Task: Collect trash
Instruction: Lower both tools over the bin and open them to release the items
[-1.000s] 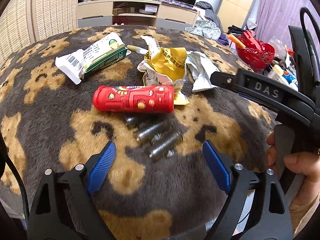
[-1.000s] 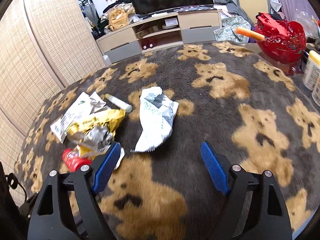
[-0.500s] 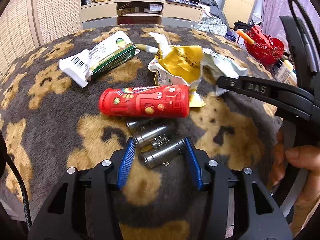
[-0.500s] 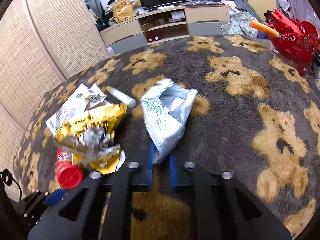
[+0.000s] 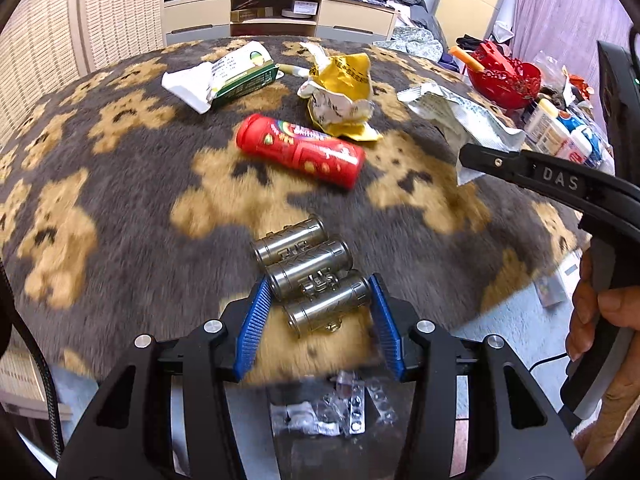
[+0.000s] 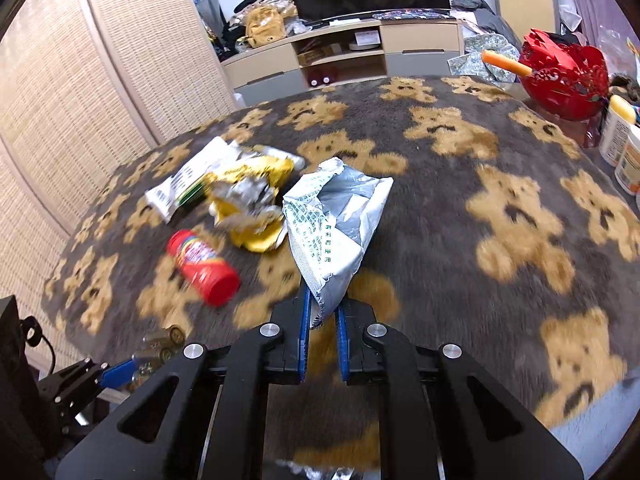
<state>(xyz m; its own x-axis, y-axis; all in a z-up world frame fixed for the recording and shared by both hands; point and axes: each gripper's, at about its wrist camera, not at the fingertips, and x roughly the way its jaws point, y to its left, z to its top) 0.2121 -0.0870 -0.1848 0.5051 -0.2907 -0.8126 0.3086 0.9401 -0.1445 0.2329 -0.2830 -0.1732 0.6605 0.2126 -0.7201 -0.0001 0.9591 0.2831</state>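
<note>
A: Left camera rides behind the left claw (image 5: pixel 316 312), low and close over the near edge of the bench (image 5: pixel 120 184), looking forward and down across it toward the TV cabinet (image 5: pixel 280 12) at the back.

B: Right camera sits behind the right claw (image 6: pixel 322 344), also close to the near edge, a touch higher, facing the same cabinet (image 6: pixel 340 56), angled leftward.

A: Shared ground?

B: Plenty. Both see the red tube (image 5: pixel 300 150) (image 6: pixel 202 266), the yellow wrapper (image 5: pixel 344 92) (image 6: pixel 252 200), the white pouch (image 5: pixel 460 116) (image 6: pixel 336 224) and the red basket (image 5: pixel 504 76) (image 6: pixel 564 72).

A: And each sees the other: the right claw's arm enters the left view from the right, the left claw (image 6: pixel 116 372) shows at the right view's lower left.
</note>
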